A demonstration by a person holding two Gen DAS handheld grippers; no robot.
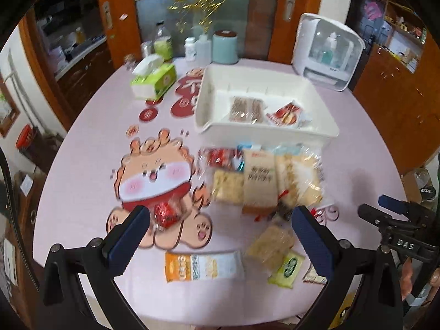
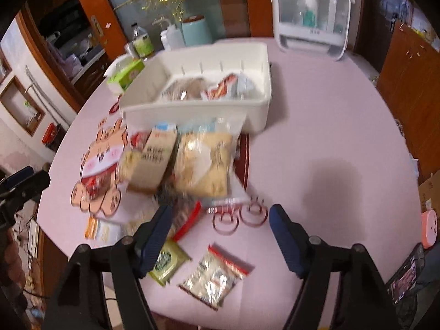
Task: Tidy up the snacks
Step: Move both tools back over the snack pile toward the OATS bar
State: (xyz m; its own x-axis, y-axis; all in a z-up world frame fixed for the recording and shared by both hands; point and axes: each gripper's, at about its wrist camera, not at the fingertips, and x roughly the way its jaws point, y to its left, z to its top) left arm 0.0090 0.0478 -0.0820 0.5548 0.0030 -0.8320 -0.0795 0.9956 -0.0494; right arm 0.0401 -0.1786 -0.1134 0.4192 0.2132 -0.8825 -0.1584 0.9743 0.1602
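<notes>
Currently both grippers are hovering above the pink surface (image 1: 82, 165), fingers spread wide, neither holding anything; left gripper (image 1: 220, 220) is sitting over the near edge, right gripper (image 2: 220, 220) just beside it, its tip showing at the right of the left wrist view.

White bin (image 1: 324, 132) is sitting past the middle of the surface; inside it a brown grain-bar packet (image 1: 246, 108) is lying beside a red-and-white packet (image 1: 286, 115).

Loose snacks are crowding the surface just in front of the bin: a tan upright-printed pack (image 1: 260, 178) is resting between a pale cracker pack (image 1: 227, 185) and a large clear bag of pale biscuits (image 1: 299, 176); a red wrapped piece (image 1: 217, 156) is lying at the pile's far left corner.

Nearer the grippers: a small red packet (image 1: 165, 214) is lying on the cartoon dragon sticker (image 1: 154, 173); an orange-and-white bar (image 1: 200, 266) is lying flat by the near edge; a green pouch (image 2: 165, 261) is touching the right gripper's left finger in view; a clear zip bag with a red seal (image 2: 216, 276) is lying between the right fingers, apart from them.

Green tissue box (image 1: 154, 79), bottles and a mint canister (image 1: 225, 46) are standing at the far edge; a white cabinet-style box (image 1: 327, 52) is standing far right; both views are motion-blurred.
</notes>
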